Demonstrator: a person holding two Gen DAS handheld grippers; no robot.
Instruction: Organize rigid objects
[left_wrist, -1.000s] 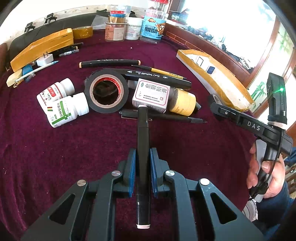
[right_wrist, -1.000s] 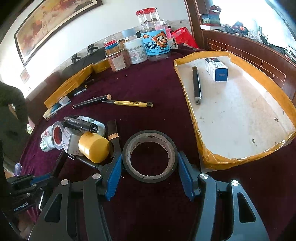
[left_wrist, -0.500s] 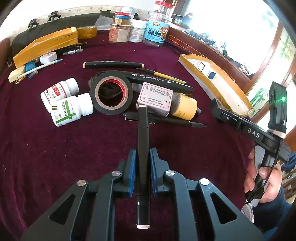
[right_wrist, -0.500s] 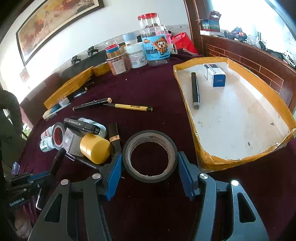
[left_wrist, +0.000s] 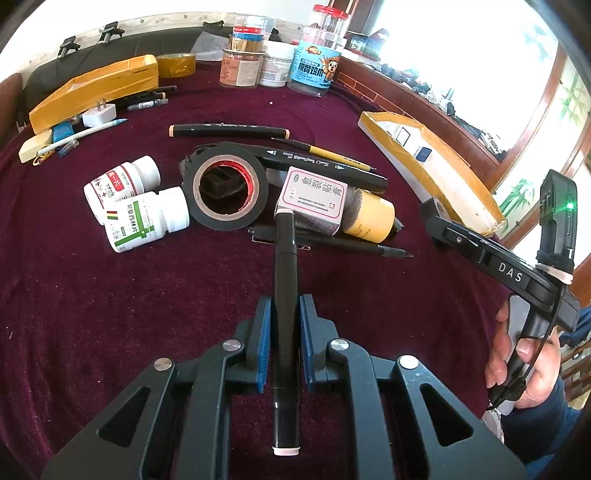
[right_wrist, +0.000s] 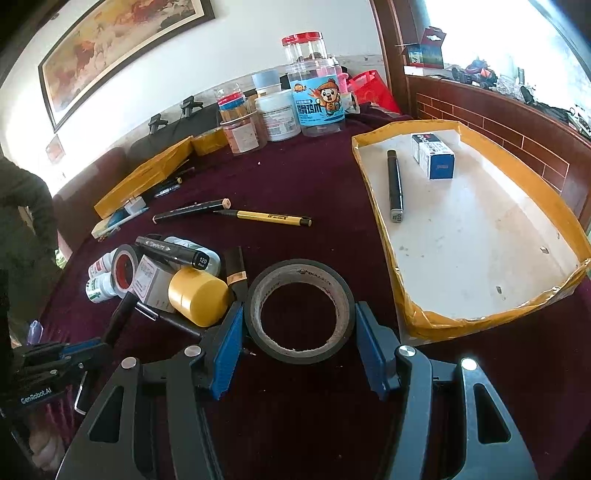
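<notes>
My left gripper (left_wrist: 283, 317) is shut on a black marker (left_wrist: 283, 280) that points forward above the maroon cloth. My right gripper (right_wrist: 299, 325) is shut on a black tape roll (right_wrist: 300, 310), its blue pads against the roll's two sides. A white tray with yellow taped rim (right_wrist: 373, 192) lies to the right and holds a black marker (right_wrist: 394, 186) and a small box (right_wrist: 434, 156). The right gripper also shows in the left wrist view (left_wrist: 436, 212), next to the tray (left_wrist: 439, 177).
A pile sits mid-table: two pill bottles (left_wrist: 144, 218), a second black tape roll (left_wrist: 225, 188), a pink box (left_wrist: 312, 199), a yellow roll (left_wrist: 369, 216), several pens and markers (left_wrist: 227, 130). Jars (left_wrist: 314, 66) stand at the back. A yellow box (left_wrist: 96, 92) lies back left.
Both grippers have risen a little, so the table objects look farther off. The left still holds the marker and the right still holds the tape roll.
</notes>
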